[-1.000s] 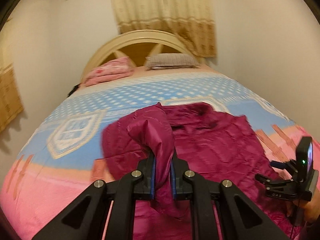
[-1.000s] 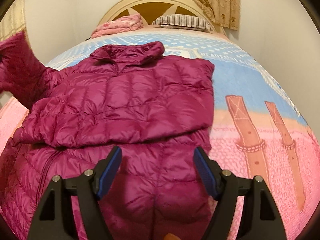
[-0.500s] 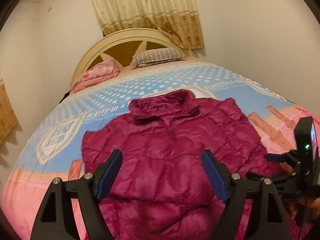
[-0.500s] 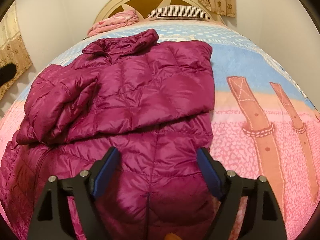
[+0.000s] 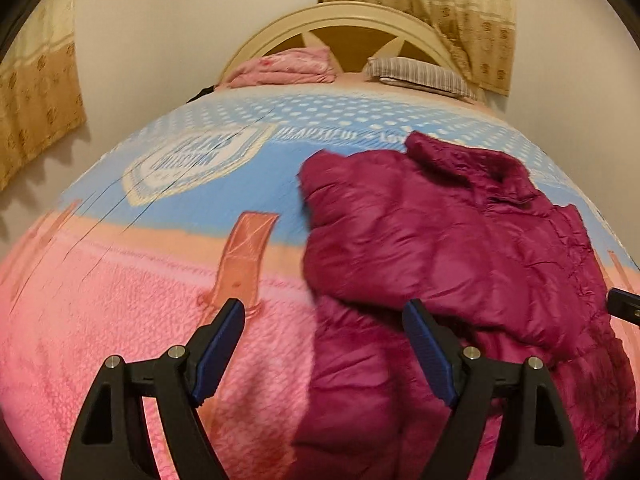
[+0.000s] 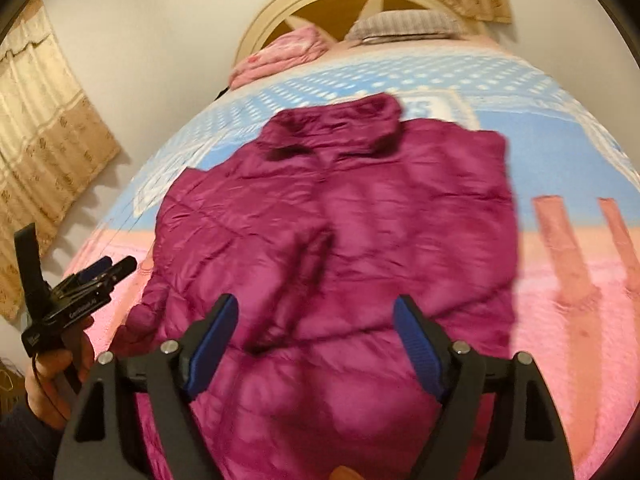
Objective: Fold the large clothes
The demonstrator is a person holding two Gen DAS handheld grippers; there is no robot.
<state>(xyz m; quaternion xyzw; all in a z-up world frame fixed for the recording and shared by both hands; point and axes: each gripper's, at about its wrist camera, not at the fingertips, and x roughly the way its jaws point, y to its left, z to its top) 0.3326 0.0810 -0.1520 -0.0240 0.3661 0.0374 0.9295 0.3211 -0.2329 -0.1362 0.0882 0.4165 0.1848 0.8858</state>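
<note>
left fingers (image 5: 428, 354): blue pads wide apart, nothing clamped; jacket's left edge lies below the gap
left gripper (image 5: 324, 320): tilted down over the jacket's left side and pink blanket
right fingers (image 6: 216, 332): blue pads wide but closing slightly, nothing pressed between them
right gripper (image 6: 316, 316): angled down over the jacket's lower middle
left hand (image 6: 56, 384): wrapped round the left gripper's handle, at left edge of right wrist view
jacket (image 6: 340, 232): magenta puffer, lying flat on the bed, collar pointing to the headboard, both sleeves folded in over the body, hem nearest
blanket (image 5: 100, 320): pink near, orange strap print, blue dotted further up
pink bedding (image 5: 288, 66): bundled at head of bed, left side
striped pillow (image 5: 420, 74): beside it, right
headboard (image 5: 340, 20): cream arch, behind both
curtains (image 5: 440, 8): beige, above headboard, another on left wall
</note>
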